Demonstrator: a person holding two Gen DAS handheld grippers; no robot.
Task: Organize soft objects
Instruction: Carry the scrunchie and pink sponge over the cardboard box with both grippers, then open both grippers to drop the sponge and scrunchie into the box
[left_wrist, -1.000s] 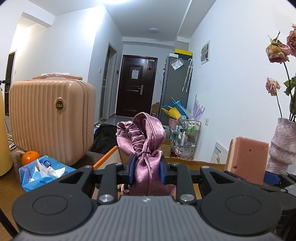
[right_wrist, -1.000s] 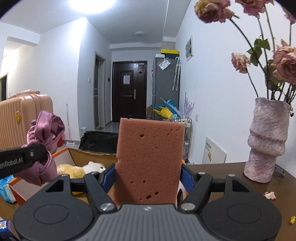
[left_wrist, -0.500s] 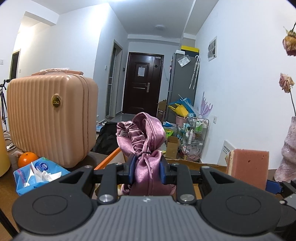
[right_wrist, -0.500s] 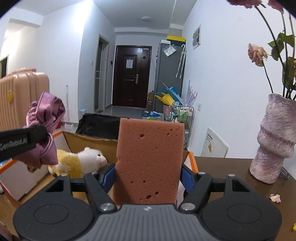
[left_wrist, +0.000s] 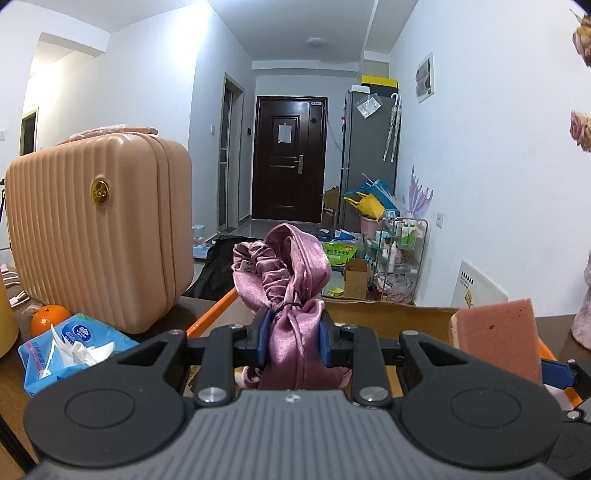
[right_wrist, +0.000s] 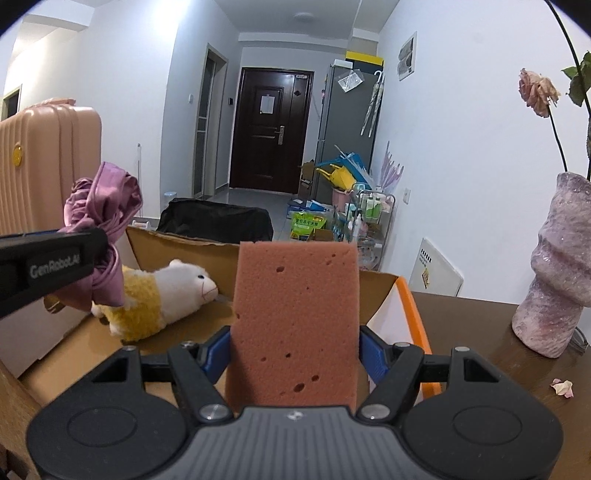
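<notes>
- Mauve satin bonnet (left_wrist: 291, 273): bunched, clamped at its waist between the 2 blue fingers (left_wrist: 262, 341) of the left gripper (left_wrist: 291, 341); held in the air at the left edge of the box, at 9 o'clock in the right wrist view.
- Salmon-brown sponge (right_wrist: 295, 321): upright, pinched on both narrow sides by the right gripper (right_wrist: 295, 356), held above the near side of the box.
- Cardboard box (right_wrist: 192, 245): open, orange trim on its right flap, standing on the desk (right_wrist: 480, 328).
- Plush lamb (right_wrist: 162, 291): white and yellow, lying on its side inside the box, at 10 o'clock from the sponge.
- Pink ribbed case (left_wrist: 99, 236): upright on the desk, at 9 o'clock from the bonnet.
- Blue tissue pack (left_wrist: 70, 347) and 1 orange (left_wrist: 48, 319): on the desk in front of the case.
- Mottled pink vase (right_wrist: 554, 266): on the desk at 3 o'clock, well apart from the box, holding dried roses.
</notes>
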